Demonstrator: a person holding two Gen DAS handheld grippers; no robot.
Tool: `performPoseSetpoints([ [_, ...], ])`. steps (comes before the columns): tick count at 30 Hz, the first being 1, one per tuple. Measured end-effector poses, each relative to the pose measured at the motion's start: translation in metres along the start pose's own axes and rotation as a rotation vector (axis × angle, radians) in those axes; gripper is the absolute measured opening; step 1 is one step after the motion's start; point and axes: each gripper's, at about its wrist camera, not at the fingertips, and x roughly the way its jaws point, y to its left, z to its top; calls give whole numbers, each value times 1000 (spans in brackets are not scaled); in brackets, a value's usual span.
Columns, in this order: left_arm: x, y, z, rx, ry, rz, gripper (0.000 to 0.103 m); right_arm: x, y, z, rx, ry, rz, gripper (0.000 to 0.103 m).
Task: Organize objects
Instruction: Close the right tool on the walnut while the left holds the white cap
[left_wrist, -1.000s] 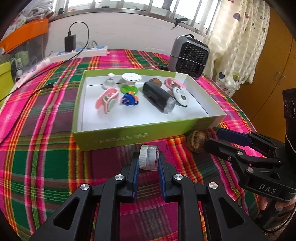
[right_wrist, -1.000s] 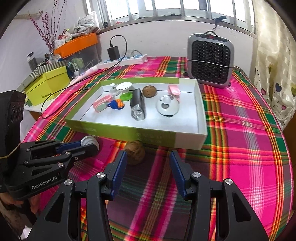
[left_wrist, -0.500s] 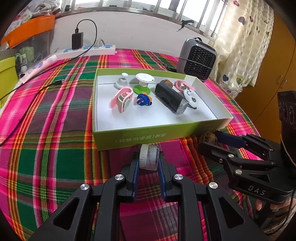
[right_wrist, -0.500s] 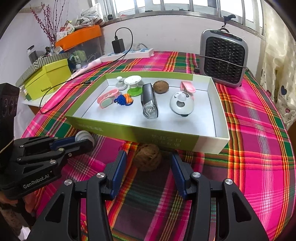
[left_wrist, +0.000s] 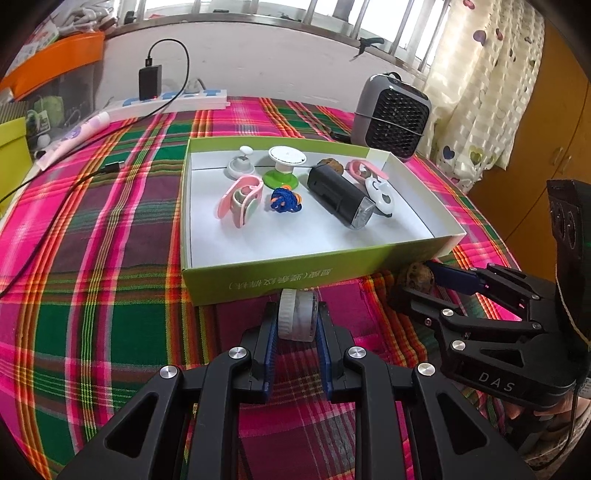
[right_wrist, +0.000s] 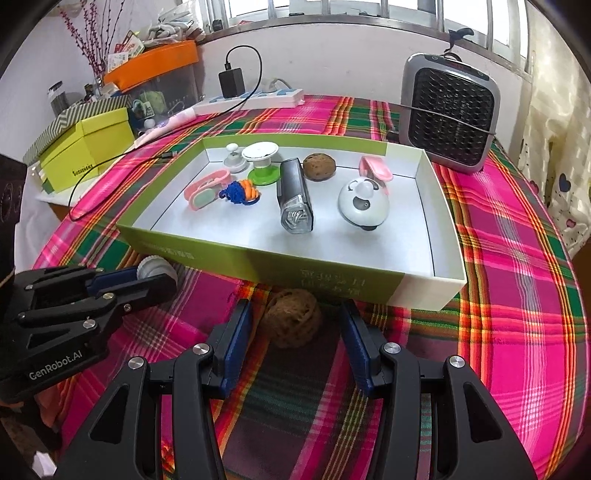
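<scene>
My left gripper (left_wrist: 295, 318) is shut on a small white round jar (left_wrist: 296, 319), held just in front of the green box's near wall (left_wrist: 280, 277); it also shows in the right wrist view (right_wrist: 155, 268). My right gripper (right_wrist: 295, 320) is open around a brown walnut (right_wrist: 293, 323) lying on the plaid cloth by the box front; the fingers stand on either side, apart from it. The walnut shows in the left wrist view (left_wrist: 419, 277). Inside the box lie a black flashlight (right_wrist: 294, 194), a panda toy (right_wrist: 364, 206), a second walnut (right_wrist: 319, 166) and several small items.
A grey heater (right_wrist: 448, 114) stands behind the box at right. A power strip with charger (right_wrist: 247, 99) and cable lies at the back. Yellow-green boxes (right_wrist: 85, 144) and an orange bin (right_wrist: 151, 66) stand at the left.
Both grippers have moved forward toward the box. The walnut now lies deeper between my right fingers. The left stays shut on the jar.
</scene>
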Motion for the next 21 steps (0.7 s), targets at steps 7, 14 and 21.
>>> performPoseSetpoints([
  [7,1,-3,0,14,1,15,18,0,2,0,-16,3,-14,49],
  [14,1,-4,0,19,1,22,18,0,2,-1,-13,2,-11,49],
  [21,1,-5,0,21,1,25,18,-1,-1,0,-1,-1,-13,42],
])
